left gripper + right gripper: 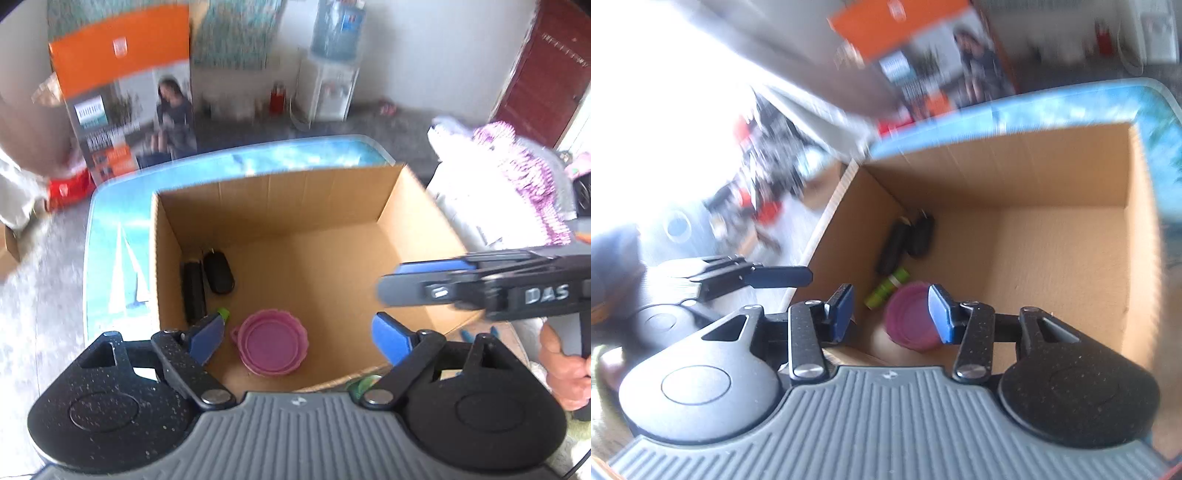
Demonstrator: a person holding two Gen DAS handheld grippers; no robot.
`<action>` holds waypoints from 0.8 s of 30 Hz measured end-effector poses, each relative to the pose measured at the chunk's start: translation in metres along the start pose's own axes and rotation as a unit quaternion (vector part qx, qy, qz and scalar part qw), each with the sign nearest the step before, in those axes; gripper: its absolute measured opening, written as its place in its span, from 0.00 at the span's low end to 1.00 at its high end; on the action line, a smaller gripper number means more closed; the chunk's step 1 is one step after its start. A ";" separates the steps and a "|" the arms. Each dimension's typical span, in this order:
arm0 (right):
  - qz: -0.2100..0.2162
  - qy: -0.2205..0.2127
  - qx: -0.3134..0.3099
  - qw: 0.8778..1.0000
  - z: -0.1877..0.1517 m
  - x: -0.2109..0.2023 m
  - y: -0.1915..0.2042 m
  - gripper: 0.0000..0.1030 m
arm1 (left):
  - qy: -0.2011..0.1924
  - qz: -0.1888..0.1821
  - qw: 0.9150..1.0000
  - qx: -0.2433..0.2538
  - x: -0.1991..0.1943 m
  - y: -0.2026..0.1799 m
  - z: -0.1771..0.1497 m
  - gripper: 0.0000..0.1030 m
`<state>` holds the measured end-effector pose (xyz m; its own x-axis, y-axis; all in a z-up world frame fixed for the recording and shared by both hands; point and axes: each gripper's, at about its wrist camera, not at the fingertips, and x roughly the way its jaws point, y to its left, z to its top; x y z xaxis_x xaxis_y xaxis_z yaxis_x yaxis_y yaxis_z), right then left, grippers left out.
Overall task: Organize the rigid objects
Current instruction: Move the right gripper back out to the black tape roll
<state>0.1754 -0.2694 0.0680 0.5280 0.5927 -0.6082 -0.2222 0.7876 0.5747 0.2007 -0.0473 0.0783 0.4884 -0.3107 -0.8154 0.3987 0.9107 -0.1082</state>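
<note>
box [332, 206]: brown corrugated cardboard, matt, fluted at the cut rim
bowl [271, 341]: pink, smooth, looks like soft plastic, slight sheen
black case [194, 291]: dark, matt
black mouse [218, 271]: smooth plastic, faint gloss
table [118, 236]: glossy printed top
left gripper [299, 338]: speckled matt black plastic, blue pads, shiny metal pivots
right gripper [892, 312]: same finish, ribbed grey body

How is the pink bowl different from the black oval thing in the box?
The pink bowl is round with a wavy rim; the black oval thing is smooth and longer. The bowl is wider and lies nearer the camera; the oval thing lies farther back by the left wall. Both rest on the cardboard box floor.
</note>
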 end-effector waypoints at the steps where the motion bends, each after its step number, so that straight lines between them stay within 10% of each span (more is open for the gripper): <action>1: -0.002 -0.021 -0.002 1.000 -0.007 -0.014 0.002 0.46 | -0.014 -0.001 1.000 0.002 -0.007 -0.002 -0.005 0.88; 10: -0.020 -0.123 0.009 0.992 -0.085 -0.082 0.005 0.54 | -0.069 -0.011 0.997 -0.029 -0.048 -0.016 -0.067 0.91; 24: -0.057 -0.023 0.018 0.998 -0.167 -0.030 -0.002 0.54 | -0.005 0.040 0.999 -0.019 -0.011 -0.022 -0.166 0.91</action>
<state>0.0231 -0.2606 -0.0059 0.5861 0.4911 -0.6445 -0.1305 0.8422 0.5231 0.0578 -0.0183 -0.0051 0.5257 -0.2383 -0.8166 0.3285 0.9424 -0.0635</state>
